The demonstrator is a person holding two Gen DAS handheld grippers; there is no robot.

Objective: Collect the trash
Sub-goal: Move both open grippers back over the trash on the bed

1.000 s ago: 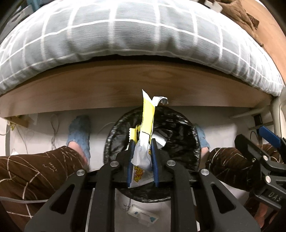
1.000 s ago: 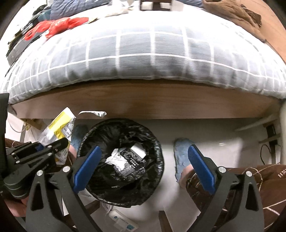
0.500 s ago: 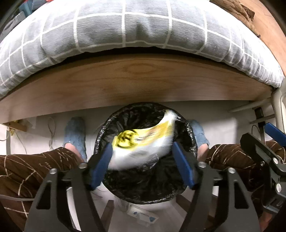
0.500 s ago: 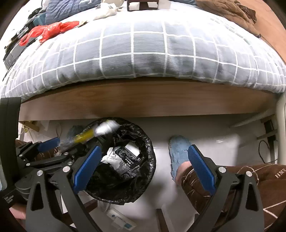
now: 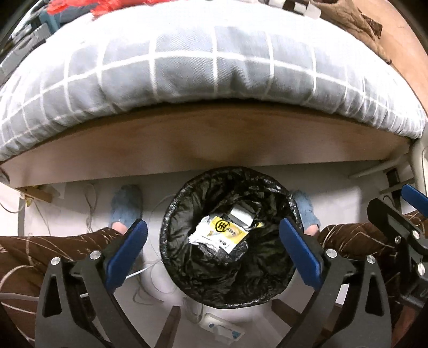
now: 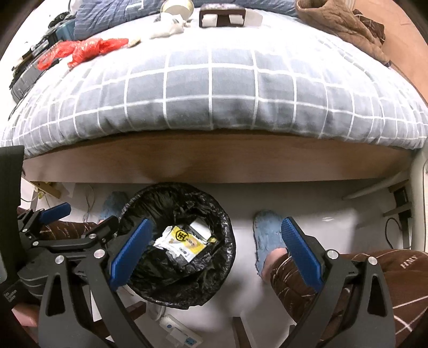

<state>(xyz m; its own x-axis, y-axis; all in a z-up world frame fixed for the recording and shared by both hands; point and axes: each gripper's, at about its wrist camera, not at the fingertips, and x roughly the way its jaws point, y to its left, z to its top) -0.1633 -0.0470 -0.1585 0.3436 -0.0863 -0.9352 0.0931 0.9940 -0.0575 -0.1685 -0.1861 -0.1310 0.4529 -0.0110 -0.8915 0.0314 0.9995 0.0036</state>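
Observation:
A black-lined trash bin stands on the floor below the bed edge; it also shows in the right wrist view. A yellow and white wrapper lies inside it on other trash, also seen in the right wrist view. My left gripper is open and empty above the bin. My right gripper is open and empty, to the right of the bin. A red plastic bag and a crumpled white scrap lie on the bed.
A grey checked bed cover over a wooden bed frame fills the upper view. The person's legs in brown trousers and blue slippers flank the bin. A brown blanket, a dark box, cables and a white item lie around.
My left gripper opened and let go of the yellow wrapper, which fell into the bin. Both grippers rose a little, showing more of the bed top.

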